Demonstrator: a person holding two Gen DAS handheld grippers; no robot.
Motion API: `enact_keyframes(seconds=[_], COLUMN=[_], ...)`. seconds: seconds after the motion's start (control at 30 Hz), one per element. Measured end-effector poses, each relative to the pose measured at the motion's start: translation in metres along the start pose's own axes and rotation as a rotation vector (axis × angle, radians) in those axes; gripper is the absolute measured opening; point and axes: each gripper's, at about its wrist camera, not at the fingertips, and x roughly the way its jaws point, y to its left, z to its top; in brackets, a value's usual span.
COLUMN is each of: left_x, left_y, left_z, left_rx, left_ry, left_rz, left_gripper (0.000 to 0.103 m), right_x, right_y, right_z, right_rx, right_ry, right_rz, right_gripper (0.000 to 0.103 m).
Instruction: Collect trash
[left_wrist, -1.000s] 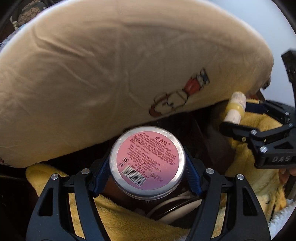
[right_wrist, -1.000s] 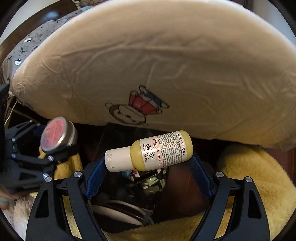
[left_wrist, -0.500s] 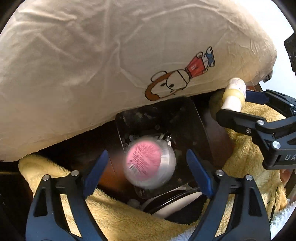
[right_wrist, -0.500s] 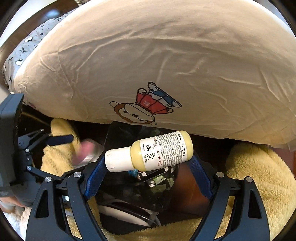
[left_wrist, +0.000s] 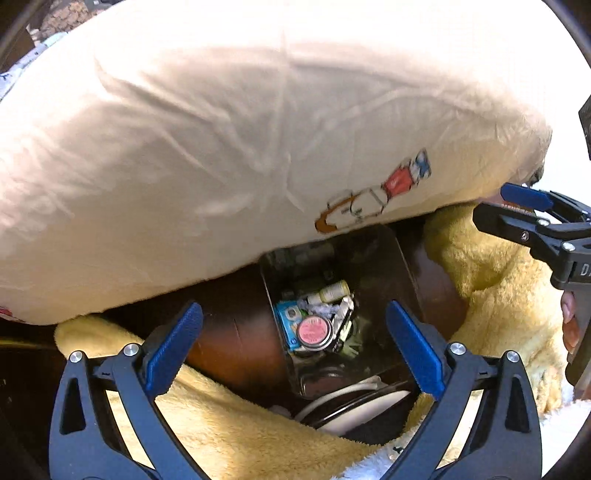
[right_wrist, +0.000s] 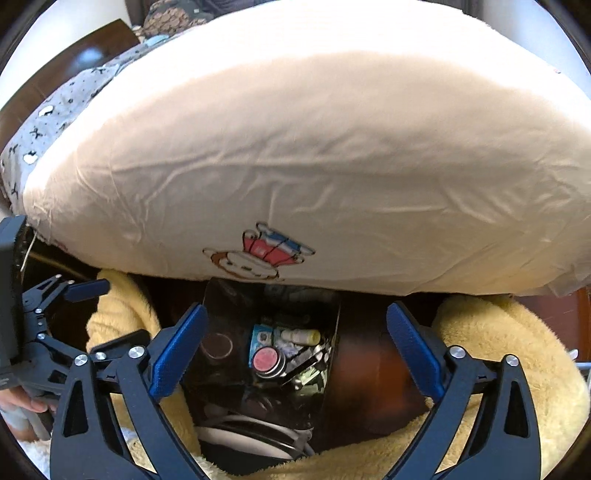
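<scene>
Both items are now lying in the bin (left_wrist: 391, 258), dropped from the jaws that were gripping them a second ago. The left hand-held gripper (left_wrist: 293, 343) is hanging wide open and empty above the bin; the right hand-held gripper (right_wrist: 295, 345) is doing likewise. The tin (left_wrist: 313, 331), pink label up, is resting on the trash at the bottom, with the bottle (left_wrist: 332, 292) lying on its side just beyond it. A pillow (left_wrist: 221, 147) is overhanging the bin's far edge, and a yellow blanket (right_wrist: 498, 332) is bunching on both sides.
</scene>
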Motion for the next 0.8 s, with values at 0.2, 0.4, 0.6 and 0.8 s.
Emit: enact_keyframes(seconds=[0.2, 0.4, 0.6, 0.8], left_x=[-0.043, -0.099, -0.137, -0.163], left_y=[0.0, -0.001, -0.008, -0.007], left_z=[0.012, 0.027, 0.037, 0.038], left_rx=[-0.026, -0.058, -0.075, -0.083], left_ry=[-0.125, -0.309, -0.452, -0.522], left_rz=[0.058, 0.109, 0.149, 0.181], left_gripper=[0.095, 0.095, 0.095, 0.095], right_x=[-0.031, -0.08, -0.118, -0.147], right_y=[0.004, 0.02, 0.028, 0.033], right_z=[0.009, 0.023, 0.029, 0.032], right_rx=[-0.011, -0.049, -0.052, -0.056], right_ry=[-0.088, -0.257, -0.382, -0.452], right_rz=[-0.073, -0.127, -0.183, -0.209], right_gripper=[0.099, 0.099, 0.099, 0.099])
